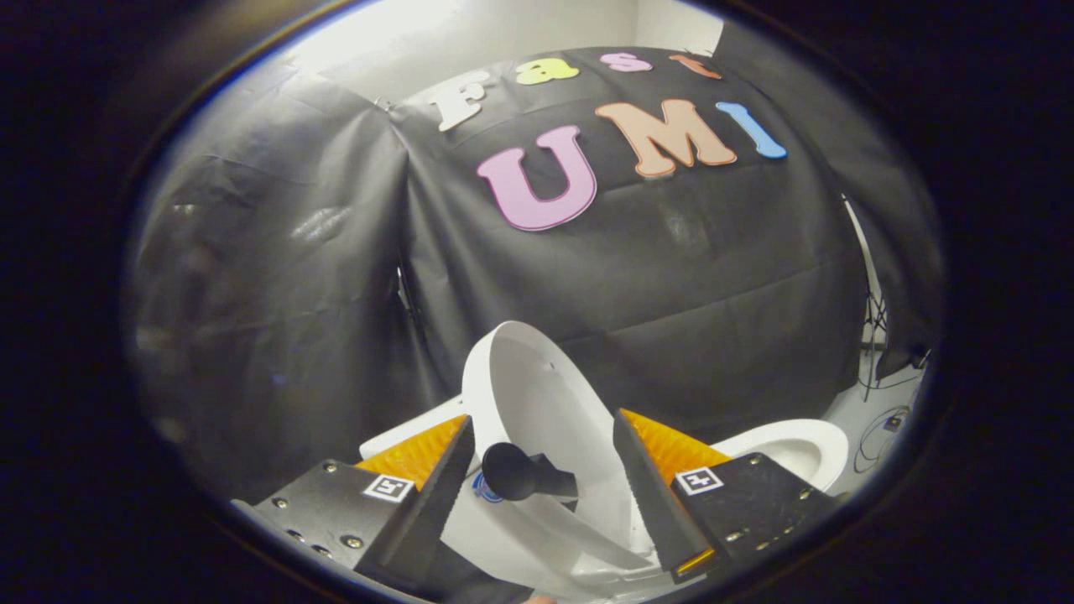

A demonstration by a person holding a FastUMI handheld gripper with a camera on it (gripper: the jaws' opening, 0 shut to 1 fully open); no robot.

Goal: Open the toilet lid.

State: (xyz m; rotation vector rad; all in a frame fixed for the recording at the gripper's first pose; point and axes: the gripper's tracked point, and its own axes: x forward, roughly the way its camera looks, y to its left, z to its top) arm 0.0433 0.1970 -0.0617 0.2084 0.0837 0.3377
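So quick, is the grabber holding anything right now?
Gripper: open, holding nothing; its fingers straddle the raised toilet lid and the black knob without pressing on either.

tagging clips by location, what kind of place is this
Probably a mock bathroom in a recording booth: a white toilet lid raised between the open gripper fingers, the toilet bowl beyond, and black cloth hung as walls.

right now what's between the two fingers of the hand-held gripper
In the gripper view, a dark round knob on the raised white toilet lid sits between the open hand-held gripper's fingers, touching neither.
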